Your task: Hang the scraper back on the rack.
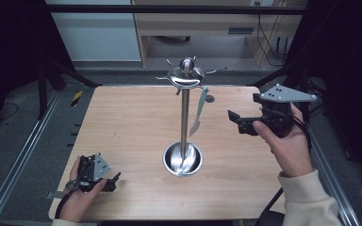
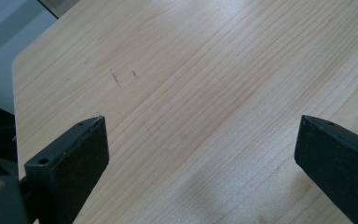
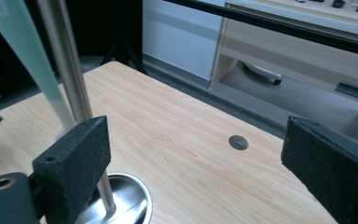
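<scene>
A metal utensil stand rises from mid-table: a thin pole [image 1: 185, 117], a round bowl-shaped base [image 1: 183, 159] and a hub of hooks [image 1: 186, 73] on top. A pale green-handled knife [image 1: 199, 110] hangs blade down from a hook on the pole's right. My right gripper [image 1: 243, 109] is held above the table to the right of the knife, jaws open and apart from it. In the right gripper view the right gripper [image 3: 196, 126] has bare wood between its jaws, with the pole [image 3: 67, 70] and knife handle [image 3: 23, 56] at left. My left gripper [image 1: 113, 181] rests open near the front left corner; the left gripper [image 2: 200, 126] holds nothing.
The wooden table [image 1: 122, 122] has a small round hole [image 1: 209, 99] near its far edge. Metal rails [image 1: 23, 150] run along both sides and black frame bars stand behind. A light wooden desk [image 1: 207, 28] stands on the floor beyond the table.
</scene>
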Tool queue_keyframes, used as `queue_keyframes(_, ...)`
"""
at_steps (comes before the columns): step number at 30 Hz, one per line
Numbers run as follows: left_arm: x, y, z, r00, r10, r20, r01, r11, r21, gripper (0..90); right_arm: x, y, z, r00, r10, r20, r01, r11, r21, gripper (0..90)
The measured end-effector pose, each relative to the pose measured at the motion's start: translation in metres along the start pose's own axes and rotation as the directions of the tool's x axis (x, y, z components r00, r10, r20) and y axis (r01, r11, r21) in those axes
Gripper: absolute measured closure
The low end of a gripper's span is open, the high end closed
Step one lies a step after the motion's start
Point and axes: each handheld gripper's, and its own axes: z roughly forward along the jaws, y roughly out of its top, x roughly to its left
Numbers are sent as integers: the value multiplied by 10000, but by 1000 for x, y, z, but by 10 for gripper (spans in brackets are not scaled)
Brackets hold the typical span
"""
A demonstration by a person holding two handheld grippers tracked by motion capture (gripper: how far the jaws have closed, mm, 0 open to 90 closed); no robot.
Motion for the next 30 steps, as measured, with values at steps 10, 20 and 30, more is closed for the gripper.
queue_keyframes(10, 3, -2, -1, 9999, -114, -73, 114, 9999, -59, 28, 1, -40, 14, 9982, 296, 522, -305, 9994, 163, 96)
queue_keyframes(20, 4, -1, -1, 9998, -157, -94, 155, 9998, -111, 27, 6, -81, 36, 9971, 535, 536, -556, 9976, 401, 109)
queue_keyframes(30, 5, -1, 0, 9999, -121, -105, 120, 9999, -109, 27, 11, -110, 58, 9965, 599, 590, -646, 9945, 820, 114)
